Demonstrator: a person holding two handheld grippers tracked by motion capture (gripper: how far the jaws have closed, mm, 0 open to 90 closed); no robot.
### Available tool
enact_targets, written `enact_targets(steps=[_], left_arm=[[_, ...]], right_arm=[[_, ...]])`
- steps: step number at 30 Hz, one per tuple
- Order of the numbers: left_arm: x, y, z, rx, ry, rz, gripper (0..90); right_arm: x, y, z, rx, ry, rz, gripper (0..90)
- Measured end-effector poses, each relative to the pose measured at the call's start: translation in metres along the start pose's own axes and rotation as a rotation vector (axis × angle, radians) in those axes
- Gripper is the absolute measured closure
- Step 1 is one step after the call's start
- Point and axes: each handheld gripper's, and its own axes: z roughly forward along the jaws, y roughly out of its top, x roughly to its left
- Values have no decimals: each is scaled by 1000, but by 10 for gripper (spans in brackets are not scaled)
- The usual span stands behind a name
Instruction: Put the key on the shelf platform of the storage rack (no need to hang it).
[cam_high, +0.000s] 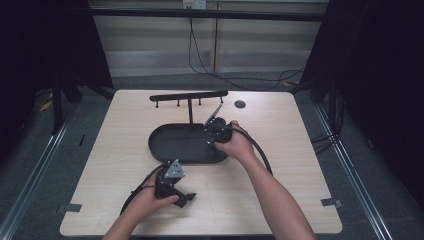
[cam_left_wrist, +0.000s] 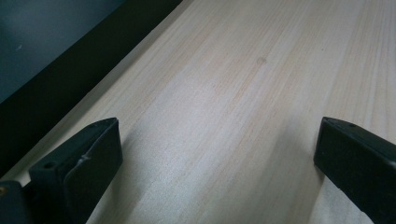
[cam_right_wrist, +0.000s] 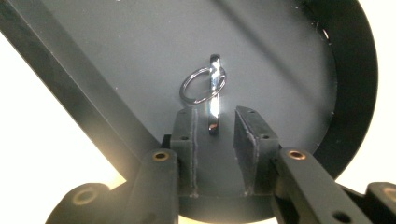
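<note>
Lying in tray (cam_right_wrist: 289, 56): key ring (cam_right_wrist: 208, 88), between right tongs (cam_right_wrist: 215, 122).

Left gripper (cam_high: 186, 199) rests low with jaws wide apart; right gripper (cam_high: 212, 131) reaches forward, jaws narrowly parted.

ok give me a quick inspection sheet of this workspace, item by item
surface: light wood table, bare grain under the left gripper.
job's things: shiny metal piece with a key ring lying in the black oval tray; a T-shaped hook rack rises from the tray.
clutter: a small dark round disc near the table's far edge.
grippers: right gripper over the tray, jaws straddling the metal piece with gaps either side; left gripper low over the near table, jaws wide apart, holding nothing.
cables: one black cable trails from each gripper; more hang on the back wall.
surroundings: dark curtains at both sides, grey floor, pale wall panels.
</note>
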Motion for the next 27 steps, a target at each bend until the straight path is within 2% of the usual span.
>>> enact_targets(steps=[5,6,14,27], left_arm=[[0,0,0,1,0,0,7],[0,0,0,1,1,0,7],[0,0,0,0,2,-1,7],[0,0,0,0,2,-1,7]], right_arm=[[1,-2,-3,-1,1,6,595],[1,-3,-4,-4,16,13,555],[4,-4,-6,-3,47,2,457],[7,-11,-15,-12,71,-12,379]])
